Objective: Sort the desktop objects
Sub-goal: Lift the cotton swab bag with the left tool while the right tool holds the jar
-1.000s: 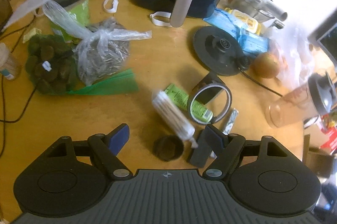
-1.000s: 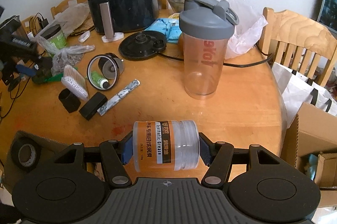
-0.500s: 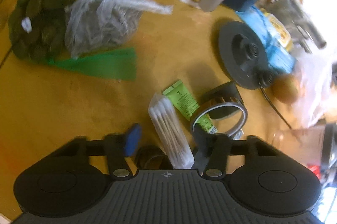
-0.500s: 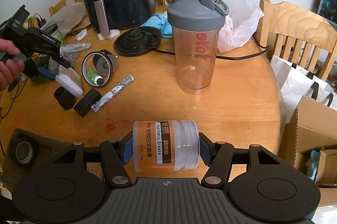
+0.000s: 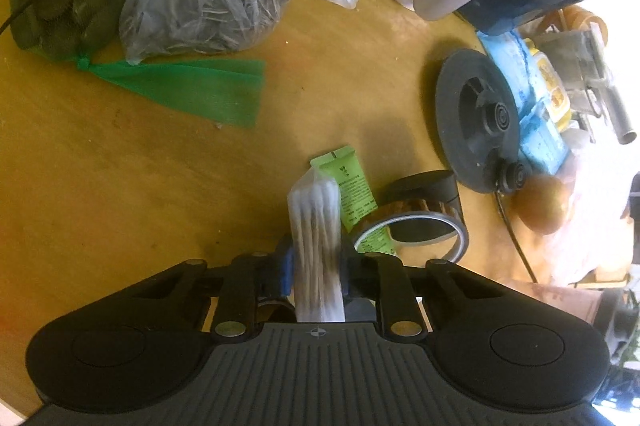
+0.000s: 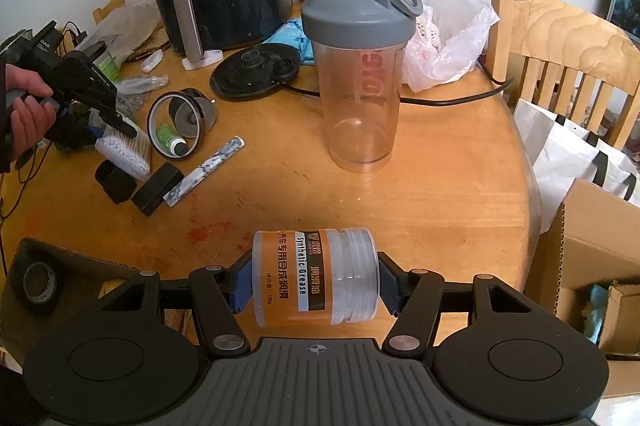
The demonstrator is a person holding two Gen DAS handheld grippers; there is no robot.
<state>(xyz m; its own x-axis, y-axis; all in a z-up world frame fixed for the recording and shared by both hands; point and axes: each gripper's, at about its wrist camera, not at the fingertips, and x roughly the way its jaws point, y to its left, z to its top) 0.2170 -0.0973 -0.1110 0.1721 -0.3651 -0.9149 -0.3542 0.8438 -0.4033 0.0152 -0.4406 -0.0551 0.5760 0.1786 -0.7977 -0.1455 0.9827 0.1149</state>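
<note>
A clear pack of cotton swabs (image 5: 318, 250) lies near the table's (image 6: 440, 186) left edge; an orange-labelled grease jar (image 6: 316, 276) hangs sideways over its near edge.

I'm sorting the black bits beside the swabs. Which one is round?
The left one, nearest the table edge: it is a hollow cup shape. The other is a flat rectangular block.

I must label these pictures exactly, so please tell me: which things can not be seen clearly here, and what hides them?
- Pack of cotton swabs, left wrist view: its near end is hidden behind the left claw body.
- Small black cup, left wrist view: mostly covered by the claw's arms.
- Tape roll, right wrist view: dark and small, its kind is unclear.
- Cardboard box, right wrist view: cut off by the edge; contents unreadable.
</note>
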